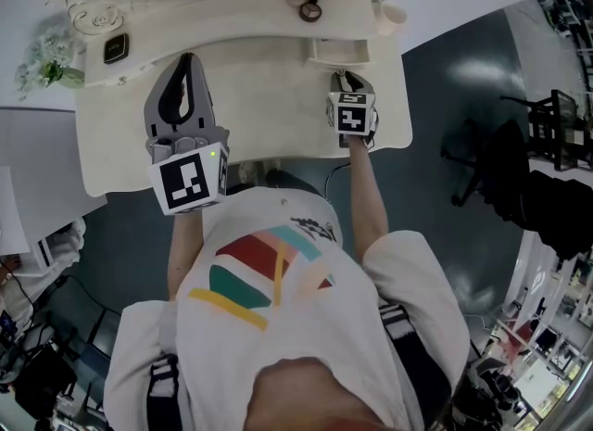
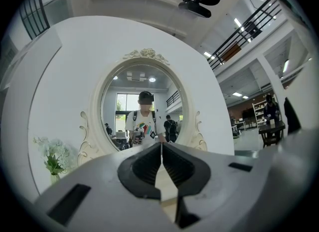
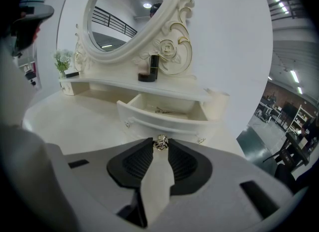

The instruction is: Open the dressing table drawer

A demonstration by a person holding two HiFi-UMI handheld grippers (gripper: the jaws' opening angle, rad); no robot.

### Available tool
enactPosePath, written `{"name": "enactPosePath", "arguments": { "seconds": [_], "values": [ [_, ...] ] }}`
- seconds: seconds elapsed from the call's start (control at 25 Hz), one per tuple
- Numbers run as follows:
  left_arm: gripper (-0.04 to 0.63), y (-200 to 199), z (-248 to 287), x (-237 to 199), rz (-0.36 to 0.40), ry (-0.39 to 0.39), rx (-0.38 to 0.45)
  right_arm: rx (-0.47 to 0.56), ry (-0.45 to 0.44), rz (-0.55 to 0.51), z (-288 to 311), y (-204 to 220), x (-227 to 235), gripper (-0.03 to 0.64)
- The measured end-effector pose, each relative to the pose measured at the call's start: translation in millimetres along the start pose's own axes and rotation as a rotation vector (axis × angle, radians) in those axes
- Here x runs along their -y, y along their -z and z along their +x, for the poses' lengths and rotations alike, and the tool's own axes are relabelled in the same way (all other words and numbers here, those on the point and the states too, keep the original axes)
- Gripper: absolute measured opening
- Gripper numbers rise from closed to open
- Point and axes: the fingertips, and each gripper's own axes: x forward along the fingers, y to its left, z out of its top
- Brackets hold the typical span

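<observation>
Person in a white printed T-shirt, seen from above, standing at a cream dressing table (image 1: 259, 95) with a gripper in each hand. The left gripper (image 1: 188, 60) hovers over the left half of the tabletop. The right gripper (image 1: 345, 77) reaches to the small drawer (image 1: 339, 50) at the back right of the table. The drawer stands pulled out from under a raised shelf. A round dark jar (image 1: 309, 10) sits on that shelf, and white flowers (image 1: 44, 60) stand at the far left.

Left gripper view: the two dark jaws meet at their tips, closed with nothing between them. Beyond them rises an oval mirror (image 2: 142, 101) in a carved cream frame, reflecting the person.

Right gripper view: the claw tilts downward and its jaws are clamped on the drawer's small shiny metal knob (image 3: 160, 143). The curved drawer front lies just past the tips. The drawer is open, with a small metallic item inside, too small to identify.
</observation>
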Motion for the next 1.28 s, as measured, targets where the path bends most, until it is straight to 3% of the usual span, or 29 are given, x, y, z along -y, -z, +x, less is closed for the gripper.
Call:
{"name": "enactPosePath", "arguments": {
  "seconds": [1.28],
  "values": [
    [0.009, -4, -6, 3, 0.004, 0.016, 0.009, 0.014, 0.019, 0.005, -10, 4, -1, 0.087]
  ]
}}
